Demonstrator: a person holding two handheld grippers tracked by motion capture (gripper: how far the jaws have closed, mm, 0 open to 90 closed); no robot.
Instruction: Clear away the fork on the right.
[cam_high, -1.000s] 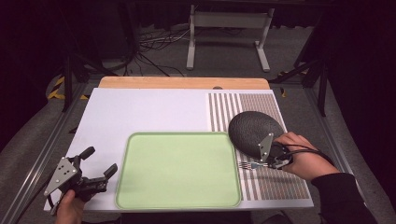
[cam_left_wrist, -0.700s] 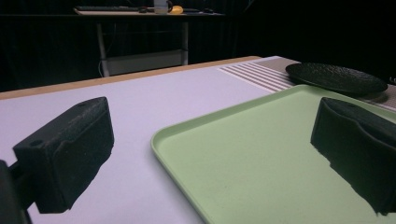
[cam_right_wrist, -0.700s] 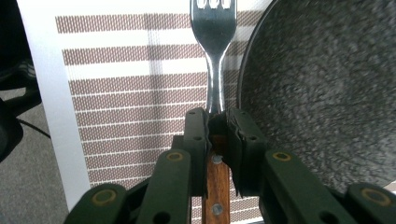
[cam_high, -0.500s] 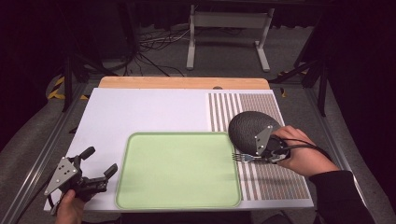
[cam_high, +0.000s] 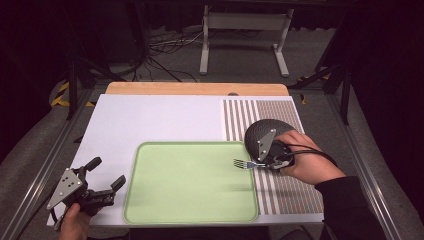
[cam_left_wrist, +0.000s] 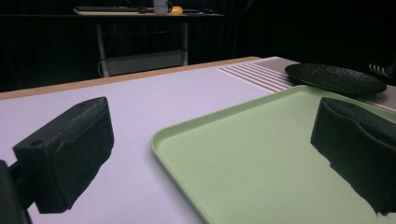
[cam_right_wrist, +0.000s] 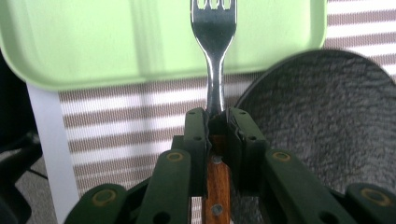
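A fork (cam_high: 243, 163) with a wooden handle is held by my right gripper (cam_high: 267, 161), which is shut on it. In the right gripper view the fork (cam_right_wrist: 214, 56) points away from the jaws, its tines over the light green tray (cam_right_wrist: 116, 42). The tray (cam_high: 190, 210) lies at the front middle of the white table. A dark round plate (cam_high: 261, 131) sits on the striped mat just behind the right gripper. My left gripper (cam_high: 102, 181) hovers open at the table's front left corner, left of the tray, with nothing between its fingers (cam_left_wrist: 70, 154).
A brown-and-white striped mat (cam_high: 285, 190) covers the table's right side. A wooden strip (cam_high: 195, 88) runs along the far edge. Metal rails (cam_high: 45, 165) flank the table. A stand and cables occupy the dark floor beyond.
My right gripper has carried the fork leftward from over the striped mat, so its tines now reach over the tray's right edge. The left gripper has stayed put.
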